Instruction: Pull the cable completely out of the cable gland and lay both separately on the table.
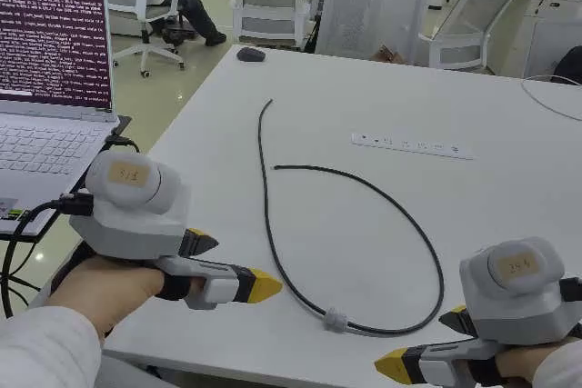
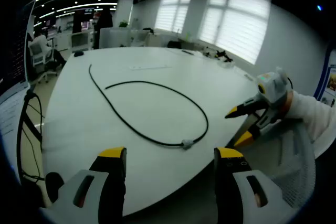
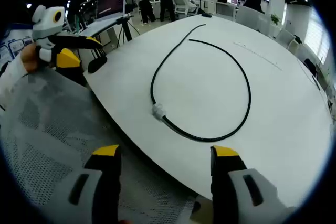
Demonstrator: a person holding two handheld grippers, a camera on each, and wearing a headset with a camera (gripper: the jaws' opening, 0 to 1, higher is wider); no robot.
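The left gripper (image 1: 238,265) and right gripper (image 1: 423,343) hover at the near edge of the counter (image 1: 509,197), jaws spread wide and holding nothing. Between them, slightly ahead and nearer the right one, the grey cable gland (image 1: 336,320) lies on the counter with the black cable (image 1: 418,233) threaded through it. The cable loops away ahead of the right gripper. Beyond the loop lies a white power strip (image 1: 412,145). A laptop (image 1: 50,88) sits left of the left gripper.

Text on the laptop screen (image 1: 55,29) and gripper labels (image 1: 129,173) is unreadably blurred.
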